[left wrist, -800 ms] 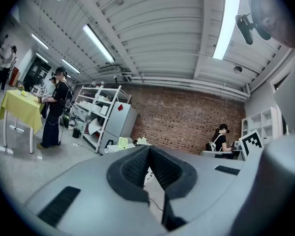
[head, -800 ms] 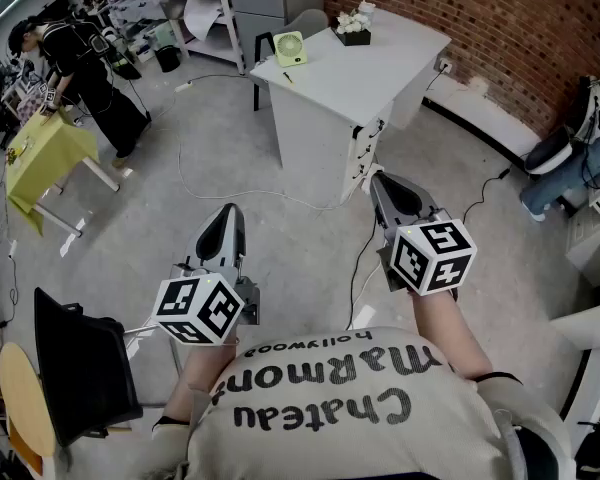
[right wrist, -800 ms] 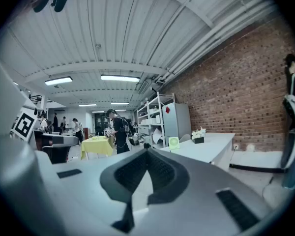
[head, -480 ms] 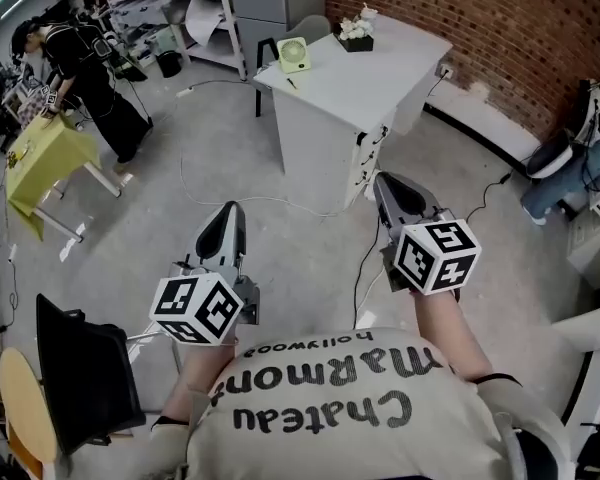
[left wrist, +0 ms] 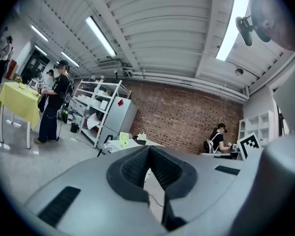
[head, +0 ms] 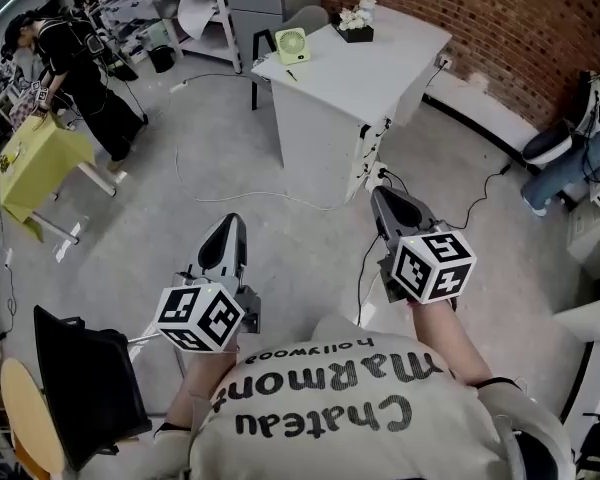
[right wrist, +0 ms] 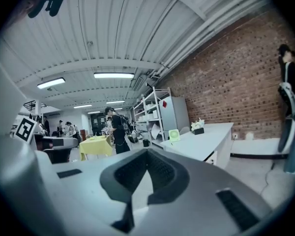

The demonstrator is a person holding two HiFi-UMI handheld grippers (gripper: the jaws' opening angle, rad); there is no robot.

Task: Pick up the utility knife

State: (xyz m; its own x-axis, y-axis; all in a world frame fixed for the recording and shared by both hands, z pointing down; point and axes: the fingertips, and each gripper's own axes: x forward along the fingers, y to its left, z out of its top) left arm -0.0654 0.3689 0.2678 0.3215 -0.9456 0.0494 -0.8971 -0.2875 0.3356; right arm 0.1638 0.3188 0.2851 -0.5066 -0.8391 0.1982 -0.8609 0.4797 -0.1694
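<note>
Left gripper [head: 227, 230] & right gripper [head: 384, 198], lower centre: fingers [left wrist: 130, 170] together, empty. White table [head: 380, 63] w/ green fan [head: 291, 46] upper centre.

Long white ceiling tube lights [left wrist: 101, 36] are flooding the room evenly, and one wide ceiling strip [left wrist: 231, 23] is glaring to plain white in the left gripper view. The grey concrete floor [head: 280, 238] is showing only soft, faint shadows. Both gripper views are bending strongly toward dark round corners, and the near shells of the left gripper [left wrist: 148, 147] and right gripper [right wrist: 147, 151] are blurring out of focus. The head view is looking sharp, curving at its edges.
</note>
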